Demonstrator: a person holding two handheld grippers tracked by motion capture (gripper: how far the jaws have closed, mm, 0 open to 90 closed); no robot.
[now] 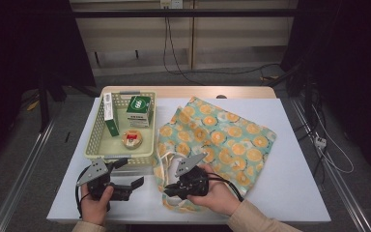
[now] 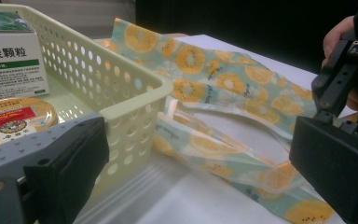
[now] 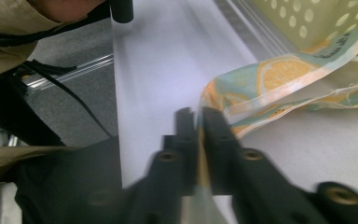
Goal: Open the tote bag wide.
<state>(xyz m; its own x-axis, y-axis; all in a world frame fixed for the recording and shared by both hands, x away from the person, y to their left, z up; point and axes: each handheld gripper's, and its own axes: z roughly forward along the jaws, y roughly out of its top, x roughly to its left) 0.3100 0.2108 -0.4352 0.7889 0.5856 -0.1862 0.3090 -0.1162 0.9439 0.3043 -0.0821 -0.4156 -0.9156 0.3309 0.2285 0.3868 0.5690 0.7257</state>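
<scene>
Your right hand-held gripper [image 1: 170, 189] is clamped on a handle strap [image 3: 279, 88] of the fruit-print tote bag [image 1: 222, 137]; in the right gripper view the strap's edge runs down between the two closed jaws. The bag lies flat on the white tabletop [image 1: 290, 193], just right of the pale perforated basket [image 1: 92, 140], its straps trailing toward you. Your left hand-held gripper [image 1: 136, 173] sits at the basket's near corner with its jaws apart and nothing between them. Inside the basket stand a green-and-white box [image 1: 139, 110], a slim carton [image 1: 109, 113] and a round tin [image 1: 132, 138].
</scene>
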